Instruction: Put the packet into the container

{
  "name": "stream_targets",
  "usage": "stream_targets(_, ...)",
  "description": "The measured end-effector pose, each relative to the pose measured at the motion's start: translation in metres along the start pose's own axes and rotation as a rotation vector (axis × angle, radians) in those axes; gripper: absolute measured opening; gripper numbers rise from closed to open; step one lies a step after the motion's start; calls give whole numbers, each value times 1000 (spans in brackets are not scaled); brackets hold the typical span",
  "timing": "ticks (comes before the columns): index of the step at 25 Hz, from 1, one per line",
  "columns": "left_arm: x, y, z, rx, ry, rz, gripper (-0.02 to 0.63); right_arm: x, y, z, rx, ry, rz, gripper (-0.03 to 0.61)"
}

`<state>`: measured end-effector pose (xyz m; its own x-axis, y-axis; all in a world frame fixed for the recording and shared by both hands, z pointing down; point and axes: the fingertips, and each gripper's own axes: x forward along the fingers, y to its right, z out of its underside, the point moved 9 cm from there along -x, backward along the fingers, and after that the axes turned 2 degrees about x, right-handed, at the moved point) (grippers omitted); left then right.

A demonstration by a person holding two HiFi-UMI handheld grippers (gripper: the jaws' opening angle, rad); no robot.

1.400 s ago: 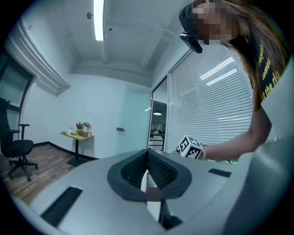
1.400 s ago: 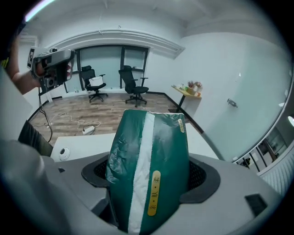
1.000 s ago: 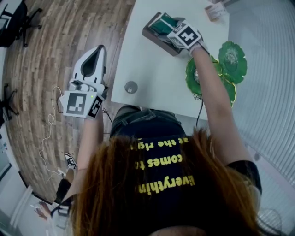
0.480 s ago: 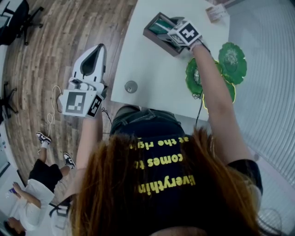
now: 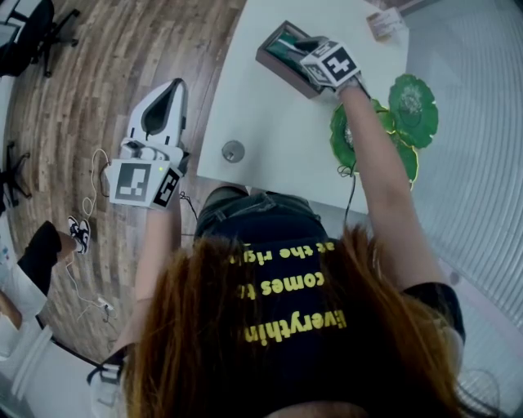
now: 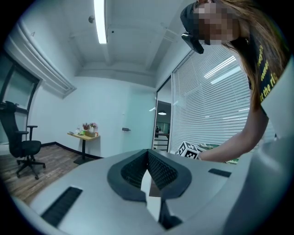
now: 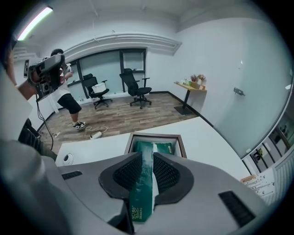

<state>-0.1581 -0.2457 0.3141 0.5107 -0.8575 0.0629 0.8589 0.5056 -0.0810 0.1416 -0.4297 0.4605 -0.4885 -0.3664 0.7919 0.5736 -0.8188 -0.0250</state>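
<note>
A dark brown open container [image 5: 283, 70] stands at the far side of the white table [image 5: 270, 139]. Green packets [image 5: 286, 46] lie inside it. My right gripper [image 5: 304, 47] reaches over the container. Its jaws are closing, and a green packet [image 7: 142, 193] stands on edge between the pads, which press on both its sides. Beyond the jaws another green packet [image 7: 154, 148] lies flat in the container [image 7: 155, 135]. My left gripper [image 5: 167, 91] hangs off the table's left side over the wooden floor, shut with nothing in it [image 6: 148, 172].
Green leaf-shaped mats [image 5: 413, 102] lie on the table's right edge beside my right arm. A round metal disc [image 5: 233, 152] sits near the table's front. A small card box [image 5: 382, 20] is at the far right. A person [image 5: 33, 261] stands on the floor at left.
My right gripper has shifted slightly over the container. The person on the floor at lower left has walked further left. The left gripper has stayed put.
</note>
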Motion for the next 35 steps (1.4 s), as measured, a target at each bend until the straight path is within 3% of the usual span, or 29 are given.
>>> stream_targets(5, -3, 0, -1, 2, 3, -4, 0, -3, -6, 2, 0, 8, 49, 29)
stream_targets(10, -5, -1, -1, 5, -1, -5, 0, -13, -5, 3, 82, 91, 107, 18)
stream_targets(16, -3, -1, -1, 9, 2, 0, 0, -53, -11, -5, 212, 349, 233, 18)
stream_targets(20, 0, 0, -3, 14, 5, 9, 0, -86, -29, -12, 281, 594, 251, 18)
stream_targets(23, 4, 1, -5, 22, 6, 16, 0, -105, -43, -14, 312, 699, 281, 18)
stream_targets(29, 11, 5, -5, 35, 7, 41, 0, -143, -67, -13, 327, 753, 361, 18)
stream_targets(35, 19, 13, -6, 40, 13, 80, 0, -178, -105, -3, 336, 785, 385, 18)
